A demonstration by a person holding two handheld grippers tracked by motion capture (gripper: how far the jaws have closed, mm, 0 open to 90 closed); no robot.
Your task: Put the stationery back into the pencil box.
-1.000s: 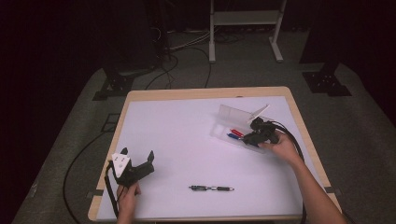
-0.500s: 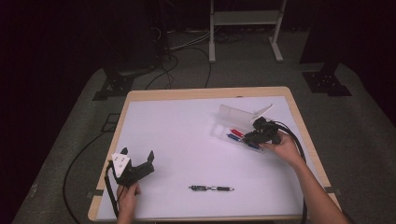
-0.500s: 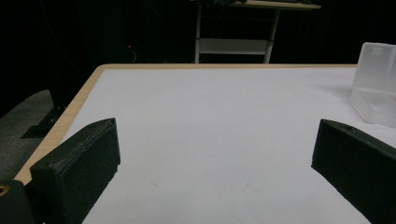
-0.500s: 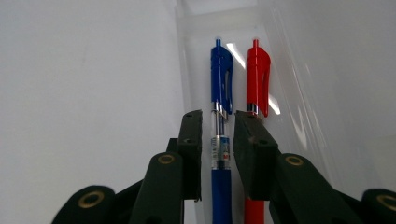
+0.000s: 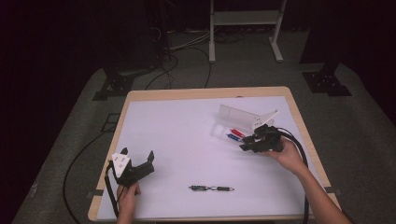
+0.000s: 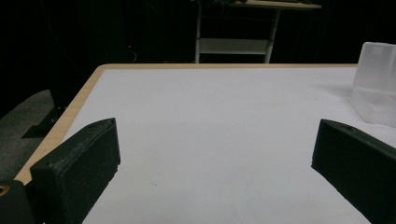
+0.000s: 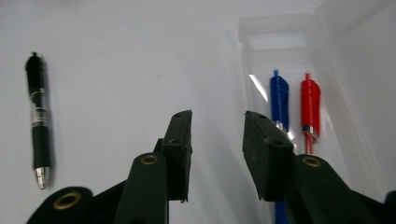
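While two slim plastic pens, blue (image 7: 279, 99) and red (image 7: 309, 103), lie side by side in the clear, thin-walled case (image 5: 229, 113), the right gripper (image 5: 246, 143) hangs just beside them, its jaws having just been opening with nothing between. A black pen (image 5: 211, 188) lies well apart on the smooth white table (image 5: 187, 130). The left gripper (image 5: 137, 157) gapes empty near the wooden edge.

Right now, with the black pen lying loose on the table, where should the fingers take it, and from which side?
Grip the black pen at its mid-barrel, coming straight down from above. It lies flat on the white table with open space all round, so fingers can straddle the narrow barrel across its length. The right gripper, jaws just opening with nothing between them, probably suits; the left gripper is also open.
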